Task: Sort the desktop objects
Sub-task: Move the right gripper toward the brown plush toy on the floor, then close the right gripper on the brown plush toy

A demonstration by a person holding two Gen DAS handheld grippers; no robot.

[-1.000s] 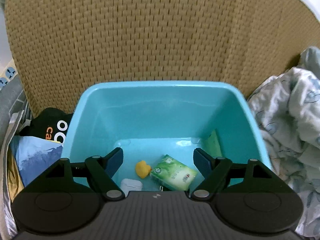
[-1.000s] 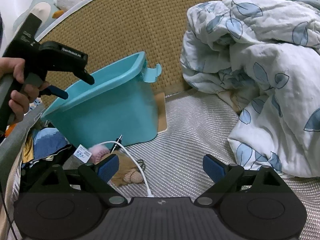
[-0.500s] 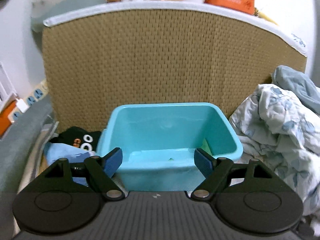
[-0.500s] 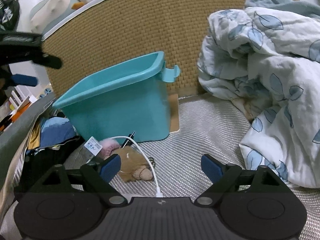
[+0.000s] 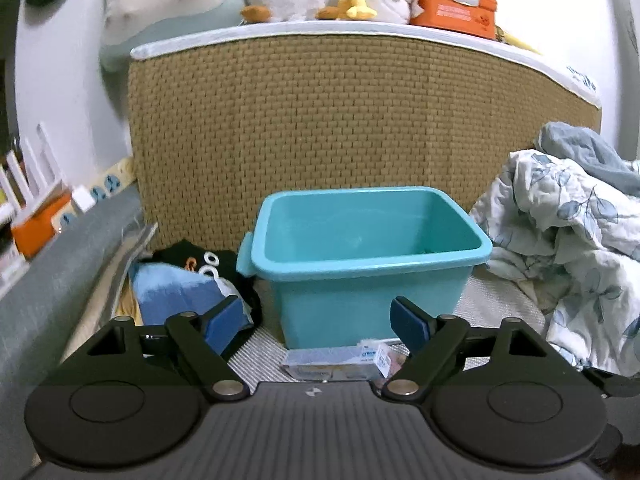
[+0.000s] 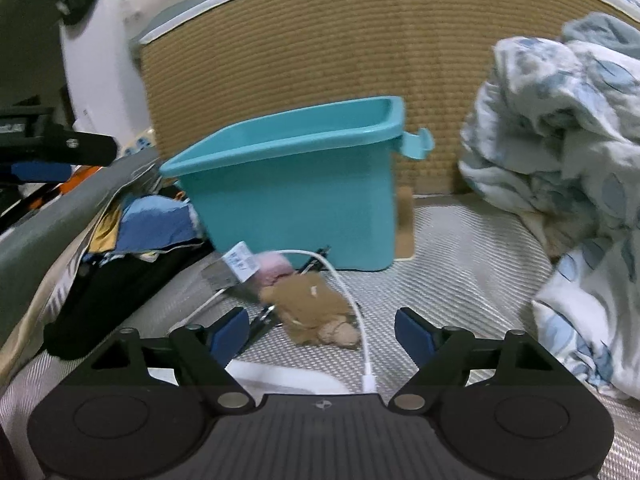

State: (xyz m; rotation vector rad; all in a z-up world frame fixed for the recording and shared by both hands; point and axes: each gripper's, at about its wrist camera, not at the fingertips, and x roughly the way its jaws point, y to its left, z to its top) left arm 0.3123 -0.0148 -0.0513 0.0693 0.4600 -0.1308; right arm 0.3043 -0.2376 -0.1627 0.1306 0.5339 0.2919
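The bin (image 5: 368, 264) stands on the mat (image 6: 460, 248) against the woven headboard (image 5: 340, 120). Both tools, left (image 5: 320, 320) and right (image 6: 320, 326), are spread and empty. A plush (image 6: 316, 312), cable (image 6: 344, 292) and tagged packet (image 6: 236, 266) lie loose before the bin, so sorting looks unfinished. The bin's floor is hidden; motion blurs the clutter.
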